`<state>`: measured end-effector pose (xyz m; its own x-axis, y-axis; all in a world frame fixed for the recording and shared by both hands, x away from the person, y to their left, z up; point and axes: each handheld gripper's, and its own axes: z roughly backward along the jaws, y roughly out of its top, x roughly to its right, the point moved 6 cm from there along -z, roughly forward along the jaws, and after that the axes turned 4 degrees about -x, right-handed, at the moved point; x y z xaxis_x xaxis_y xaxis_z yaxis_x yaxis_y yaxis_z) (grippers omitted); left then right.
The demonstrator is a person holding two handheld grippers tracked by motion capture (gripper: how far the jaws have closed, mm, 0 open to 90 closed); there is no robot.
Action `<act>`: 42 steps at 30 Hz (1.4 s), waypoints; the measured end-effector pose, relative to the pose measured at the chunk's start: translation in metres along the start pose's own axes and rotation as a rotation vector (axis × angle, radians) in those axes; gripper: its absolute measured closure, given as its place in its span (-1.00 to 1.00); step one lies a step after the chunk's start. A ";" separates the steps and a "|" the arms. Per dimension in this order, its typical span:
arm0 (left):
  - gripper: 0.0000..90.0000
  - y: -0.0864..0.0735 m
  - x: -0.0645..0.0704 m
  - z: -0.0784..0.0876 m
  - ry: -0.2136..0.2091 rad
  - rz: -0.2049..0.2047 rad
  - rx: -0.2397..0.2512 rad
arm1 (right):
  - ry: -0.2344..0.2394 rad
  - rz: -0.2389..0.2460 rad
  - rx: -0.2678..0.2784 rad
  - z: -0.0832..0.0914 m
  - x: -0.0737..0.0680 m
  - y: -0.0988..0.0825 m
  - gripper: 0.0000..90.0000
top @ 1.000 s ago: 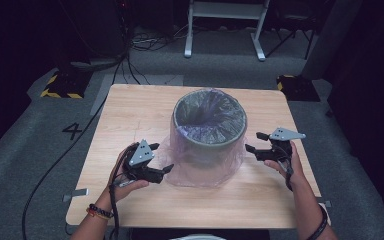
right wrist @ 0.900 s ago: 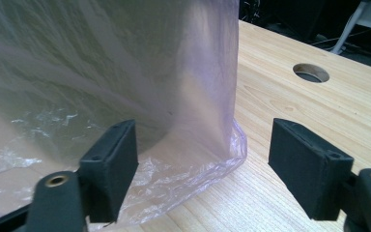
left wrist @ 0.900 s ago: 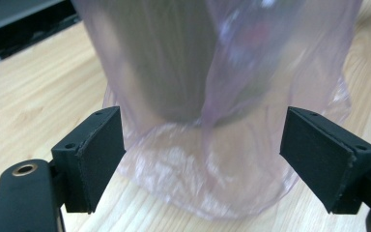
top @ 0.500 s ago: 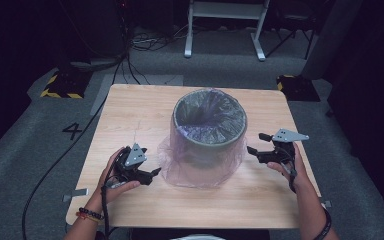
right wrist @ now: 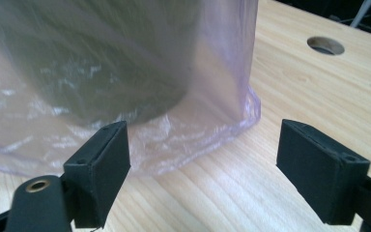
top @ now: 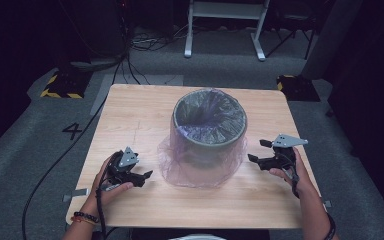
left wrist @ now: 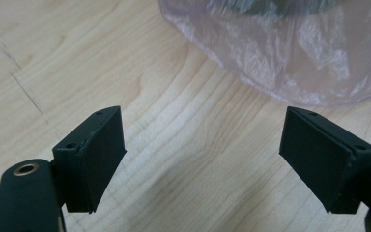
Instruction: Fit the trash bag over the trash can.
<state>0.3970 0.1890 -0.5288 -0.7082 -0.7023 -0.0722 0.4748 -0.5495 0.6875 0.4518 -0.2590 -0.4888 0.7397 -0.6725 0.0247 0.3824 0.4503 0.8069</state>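
Item: round grey bin (top: 209,125) lined with translucent purple plastic bag (top: 200,167), mid-table (top: 130,115); left tongs (top: 142,176) and right tongs (top: 256,151) flanked it, both wide open and empty, the right's jaws just opening, apparently having draped the liner.

Glossy crinkled plastic liner (top: 200,165), matt wood table (top: 130,115)

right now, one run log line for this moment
bin: upright, mid-table | bag: draped over rim, skirt on table | left gripper: open, empty | right gripper: jaws just opening, empty
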 end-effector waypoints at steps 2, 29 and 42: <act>-0.65 -0.004 0.000 -0.004 -0.002 0.001 -0.020 | -0.003 -0.009 -0.004 0.000 0.000 -0.003 -0.57; -0.68 -0.015 -0.007 -0.010 -0.038 0.081 -0.041 | 0.021 0.026 -0.014 0.005 -0.013 -0.005 -0.59; -0.69 -0.015 -0.007 -0.011 -0.039 0.080 -0.039 | 0.022 0.024 0.029 0.013 -0.015 0.006 -0.61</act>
<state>0.4002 0.1970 -0.5464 -0.6869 -0.7267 0.0106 0.5500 -0.5102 0.6612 0.4355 -0.2537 -0.4768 0.7604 -0.6487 0.0316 0.3486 0.4487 0.8229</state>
